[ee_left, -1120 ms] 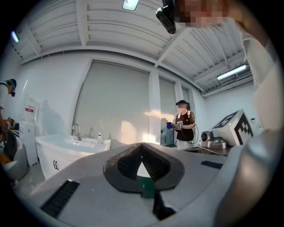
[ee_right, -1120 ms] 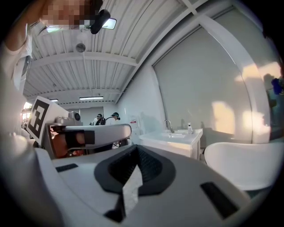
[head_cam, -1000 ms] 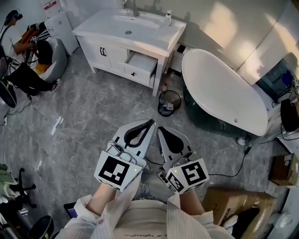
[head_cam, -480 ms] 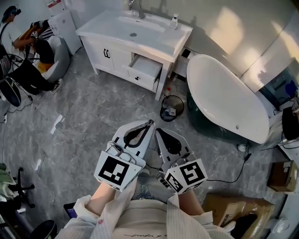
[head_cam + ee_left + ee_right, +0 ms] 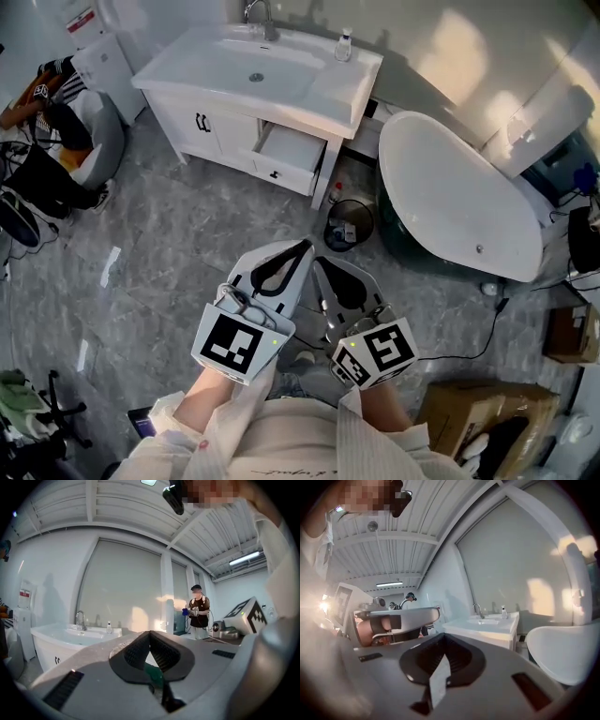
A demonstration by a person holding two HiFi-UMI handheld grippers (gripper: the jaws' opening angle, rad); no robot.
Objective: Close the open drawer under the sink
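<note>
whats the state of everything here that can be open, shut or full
drawer: open, pulled out of the vanity
cabinet doors: shut
left gripper: jaws together, empty
right gripper: jaws together, empty
trash bin: upright, no lid, some rubbish inside

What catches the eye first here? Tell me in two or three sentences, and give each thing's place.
The two hand-held grippers, left and right, fill the bottom centre of the head view, both shut and empty. Across the grey floor, at the top, stands a white sink cabinet with one drawer pulled open. A big white bathtub lies to the right of it.
</note>
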